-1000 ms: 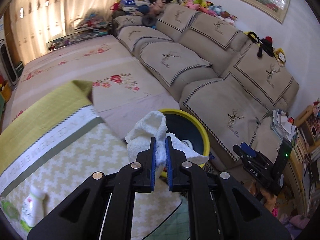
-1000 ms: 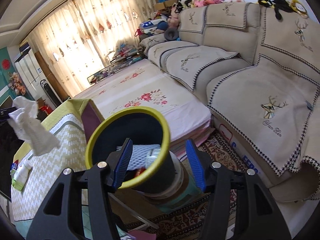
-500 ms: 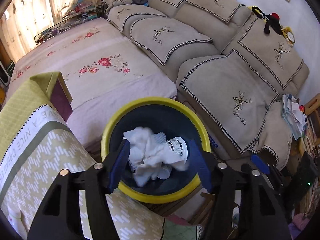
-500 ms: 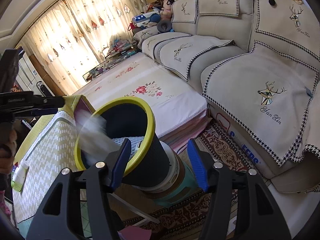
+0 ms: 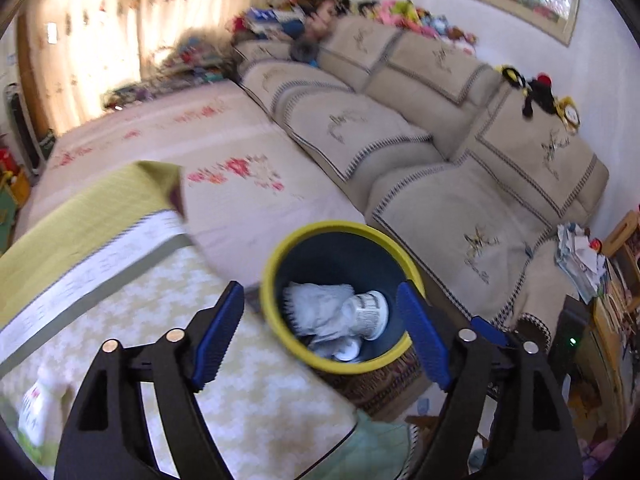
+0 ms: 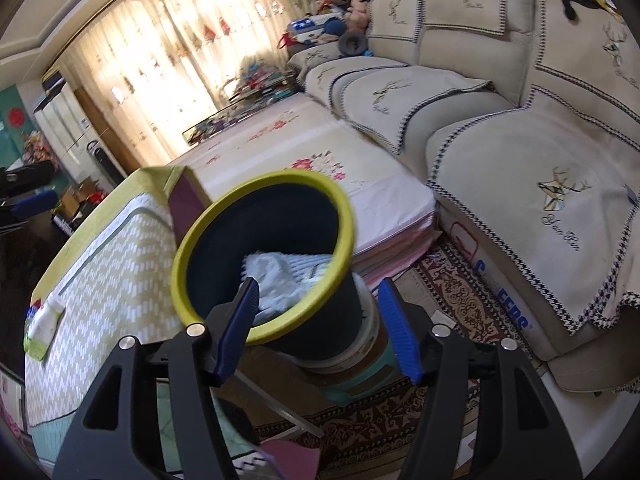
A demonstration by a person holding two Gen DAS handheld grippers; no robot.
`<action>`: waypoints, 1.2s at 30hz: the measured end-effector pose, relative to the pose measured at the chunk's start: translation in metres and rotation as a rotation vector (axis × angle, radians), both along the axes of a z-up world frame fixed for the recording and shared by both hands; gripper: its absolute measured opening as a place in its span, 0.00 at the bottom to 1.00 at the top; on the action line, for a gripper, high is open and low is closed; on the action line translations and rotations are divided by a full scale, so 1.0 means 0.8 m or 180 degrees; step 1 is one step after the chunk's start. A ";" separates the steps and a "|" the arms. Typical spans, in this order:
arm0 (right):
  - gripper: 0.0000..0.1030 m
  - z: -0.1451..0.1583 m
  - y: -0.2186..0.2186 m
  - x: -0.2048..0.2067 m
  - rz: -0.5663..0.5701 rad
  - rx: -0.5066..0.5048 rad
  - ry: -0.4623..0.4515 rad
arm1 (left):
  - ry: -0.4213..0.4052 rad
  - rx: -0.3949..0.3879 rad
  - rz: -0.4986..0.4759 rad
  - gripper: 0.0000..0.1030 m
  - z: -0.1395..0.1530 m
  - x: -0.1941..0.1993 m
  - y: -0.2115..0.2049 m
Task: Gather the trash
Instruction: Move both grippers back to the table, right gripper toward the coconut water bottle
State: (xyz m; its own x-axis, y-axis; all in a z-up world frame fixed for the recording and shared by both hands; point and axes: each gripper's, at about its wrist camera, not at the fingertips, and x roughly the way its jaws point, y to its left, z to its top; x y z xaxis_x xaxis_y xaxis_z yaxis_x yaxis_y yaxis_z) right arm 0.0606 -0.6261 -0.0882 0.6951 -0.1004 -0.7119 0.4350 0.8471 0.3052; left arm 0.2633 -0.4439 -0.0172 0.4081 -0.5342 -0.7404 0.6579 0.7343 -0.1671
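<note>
We see the crumpled white tissue wad (image 5: 320, 312) lying inside the dark round bin with a yellow rim (image 5: 272, 264), beside one white labelled bottle (image 5: 370, 314). Left gripper (image 5: 320, 336) jaws are wide and opening, holding nothing; the bin sits beyond them. Right gripper (image 6: 318, 326) jaws are opening too; its left blue pad sits at the near rim, and we can't tell if it touches. Tissue reads light, soft, crushable: pinch any fold. We'd take the bin, likely light and stiff, by its rim. Count: one bin, one wad, one more white bottle (image 5: 38, 408) on the yellow-green zigzag tablecloth (image 5: 132, 312), near left.
</note>
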 end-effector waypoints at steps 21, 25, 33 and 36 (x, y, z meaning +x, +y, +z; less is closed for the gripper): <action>0.58 0.048 0.323 0.130 0.1677 -0.0300 0.0004 | -0.0439 -0.0115 0.1783 0.80 0.013 -0.056 0.471; 0.58 0.060 0.422 0.142 0.2190 -0.0354 -0.0075 | -0.0463 -0.0125 0.2264 0.81 0.001 -0.083 0.568; 0.58 0.057 0.573 0.175 0.2670 -0.0487 -0.0057 | -0.0281 -0.0353 0.2773 0.81 -0.041 -0.133 0.680; 0.58 0.045 0.587 0.188 0.2614 -0.0497 0.0082 | -0.0202 -0.0488 0.2791 0.82 -0.057 -0.142 0.686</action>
